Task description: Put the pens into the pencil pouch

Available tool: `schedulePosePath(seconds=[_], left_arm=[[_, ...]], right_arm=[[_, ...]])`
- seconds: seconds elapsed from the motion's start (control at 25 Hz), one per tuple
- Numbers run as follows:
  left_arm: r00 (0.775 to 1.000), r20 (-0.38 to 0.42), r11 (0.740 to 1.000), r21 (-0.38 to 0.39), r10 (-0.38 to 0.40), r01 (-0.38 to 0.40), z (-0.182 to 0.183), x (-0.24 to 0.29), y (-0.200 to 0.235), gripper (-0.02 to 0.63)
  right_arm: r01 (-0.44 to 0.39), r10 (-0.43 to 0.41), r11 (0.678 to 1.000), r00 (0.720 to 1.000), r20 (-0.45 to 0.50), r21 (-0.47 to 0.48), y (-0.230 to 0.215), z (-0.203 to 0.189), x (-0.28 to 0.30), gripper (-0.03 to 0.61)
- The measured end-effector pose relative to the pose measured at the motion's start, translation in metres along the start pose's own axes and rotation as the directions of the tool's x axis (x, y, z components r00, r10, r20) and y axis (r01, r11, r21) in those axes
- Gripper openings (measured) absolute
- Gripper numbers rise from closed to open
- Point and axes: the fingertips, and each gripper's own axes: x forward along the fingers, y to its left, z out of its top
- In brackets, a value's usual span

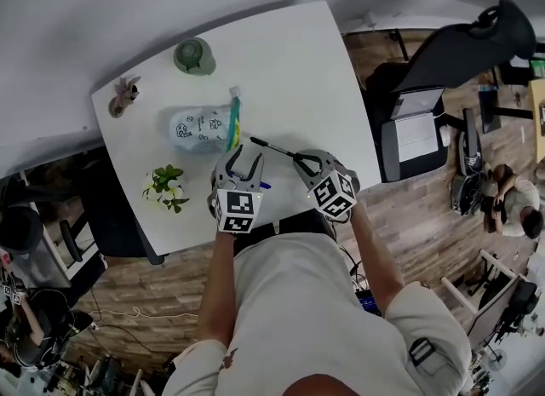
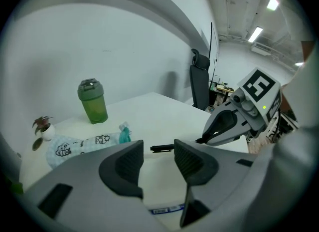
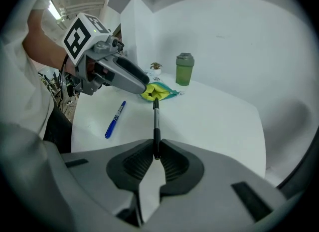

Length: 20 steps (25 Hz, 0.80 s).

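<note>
On the white table [image 1: 289,62] we see a green shaker bottle [image 1: 194,55] by the far edge, a pinkish potted sprig [image 1: 124,94], a leafy green plant [image 1: 166,187], the pencil pouch [image 1: 203,128] and a blue pen [image 3: 114,119].

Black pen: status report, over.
Right gripper jaws shut on slim black pen, tip toward pale blue fabric pencil pouch. Left gripper open, empty, near pouch mouth. Blue pen lies on white table.

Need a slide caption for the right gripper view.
Right gripper shut on a black pen, tip toward the pouch; blue pen lies on the table.
</note>
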Motion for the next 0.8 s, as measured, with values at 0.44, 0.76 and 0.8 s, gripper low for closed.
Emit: schedulePosePath(seconds=[0.44,0.76,0.8], left_arm=[[0.982,-0.061,0.982,-0.05,0.177,-0.18,-0.017,0.01,0.05,0.17],[0.964,-0.098,0.967,-0.03,0.249,-0.253,-0.026,0.014,0.066,0.023],[0.965,-0.09,0.968,-0.038,0.245,-0.249,-0.024,0.012,0.066,0.02]], right_arm=[[-0.027,0.028,0.998,0.999,0.018,-0.048,-0.013,0.019,0.002,0.046],[-0.044,0.046,0.996,0.999,0.023,-0.074,-0.016,0.03,0.001,0.045],[-0.046,0.049,0.996,0.999,0.024,-0.079,-0.015,0.032,0.001,0.045]])
